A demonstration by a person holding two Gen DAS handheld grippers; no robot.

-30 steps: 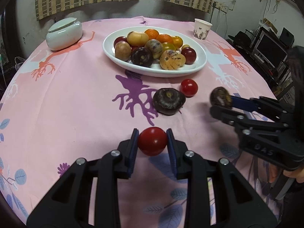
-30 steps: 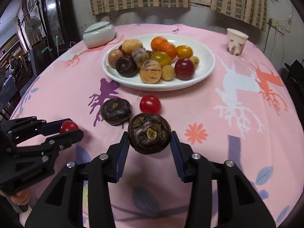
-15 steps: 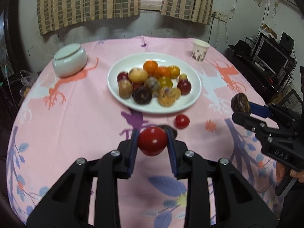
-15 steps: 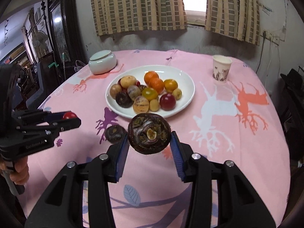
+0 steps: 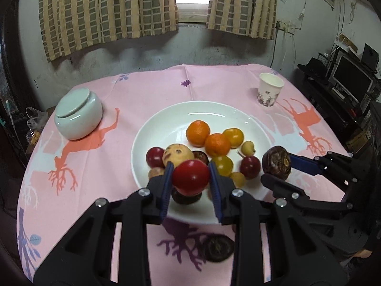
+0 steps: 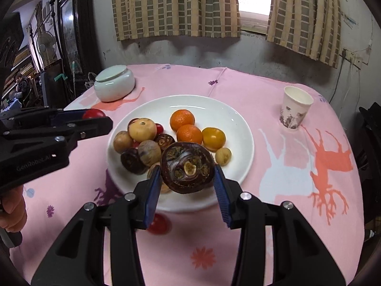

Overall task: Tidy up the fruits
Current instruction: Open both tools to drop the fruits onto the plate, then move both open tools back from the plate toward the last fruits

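Since a second ago, both grippers have lifted away from the tablecloth and travelled toward the white plate, which now sits directly ahead of them and fills the middle of each view.

The left gripper is clamped on a red tomato, held in the air over the plate's near rim. The right gripper is clamped on a dark purple mangosteen, also over the near rim, to the right of the tomato.

The plate already carries a crowded pile: two oranges, a yellow-orange fruit, tan and dark round fruits, and small red ones. To do this step well, each fruit should probably be lowered onto bare plate or into a settled gap before the jaws part, since a round fruit dropped on the heap may roll off. The far half of the plate is bare and looks the safer landing place.

Two fruits remain on the cloth just short of the plate's near rim: a dark mangosteen and a red tomato, partly hidden by gripper fingers, so their exact position is hard to judge.

A lidded white jar stands well to the plate's left, and a paper cup beyond its right side. Neither blocks the approach; the two grippers, close together, are each other's main obstacle.
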